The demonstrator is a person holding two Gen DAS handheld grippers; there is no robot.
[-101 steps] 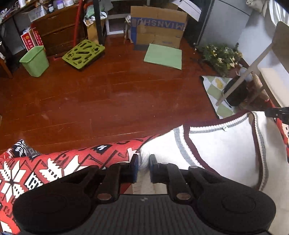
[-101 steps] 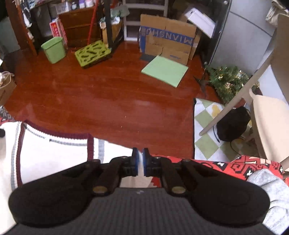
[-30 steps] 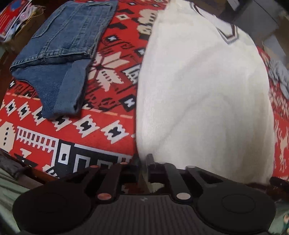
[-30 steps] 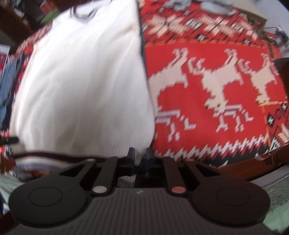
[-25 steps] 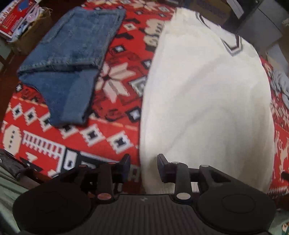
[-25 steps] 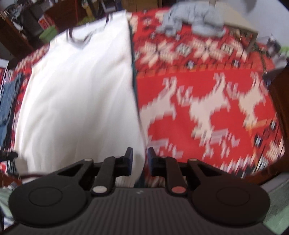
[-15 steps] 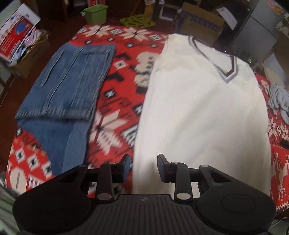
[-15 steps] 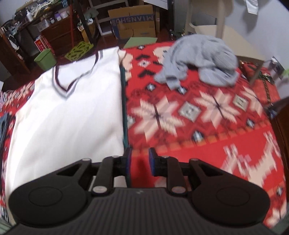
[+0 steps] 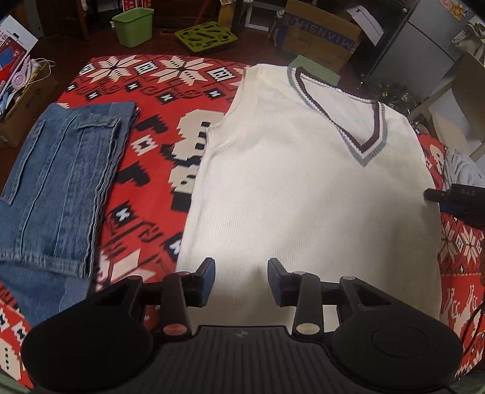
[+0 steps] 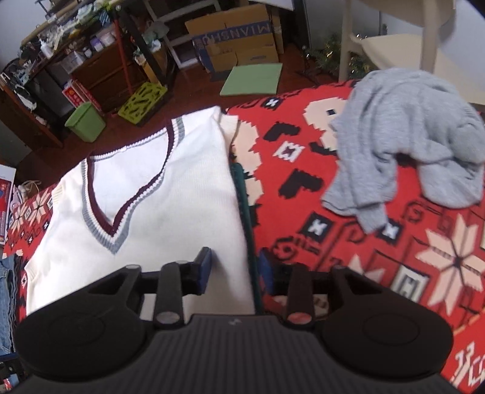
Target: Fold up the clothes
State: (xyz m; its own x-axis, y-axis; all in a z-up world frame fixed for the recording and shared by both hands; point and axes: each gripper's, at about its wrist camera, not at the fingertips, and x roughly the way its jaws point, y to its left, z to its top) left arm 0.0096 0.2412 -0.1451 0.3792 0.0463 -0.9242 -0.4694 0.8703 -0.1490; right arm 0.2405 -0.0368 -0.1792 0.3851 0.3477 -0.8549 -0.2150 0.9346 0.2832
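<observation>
Two tongs, left (image 9: 241,280) and right (image 10: 235,269), open above one vest (image 9: 303,197).

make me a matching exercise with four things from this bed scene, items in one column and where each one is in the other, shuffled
Items
1. cream V-neck knit vest
2. folded blue denim jeans
3. crumpled grey sweater
4. green plastic bin

Places
A. on the wooden floor beyond the bed
B. spread flat in the middle of the red patterned blanket
C. left of the vest on the blanket
D. right of the vest on the blanket

Pairs: 1-B, 2-C, 3-D, 4-A
</observation>
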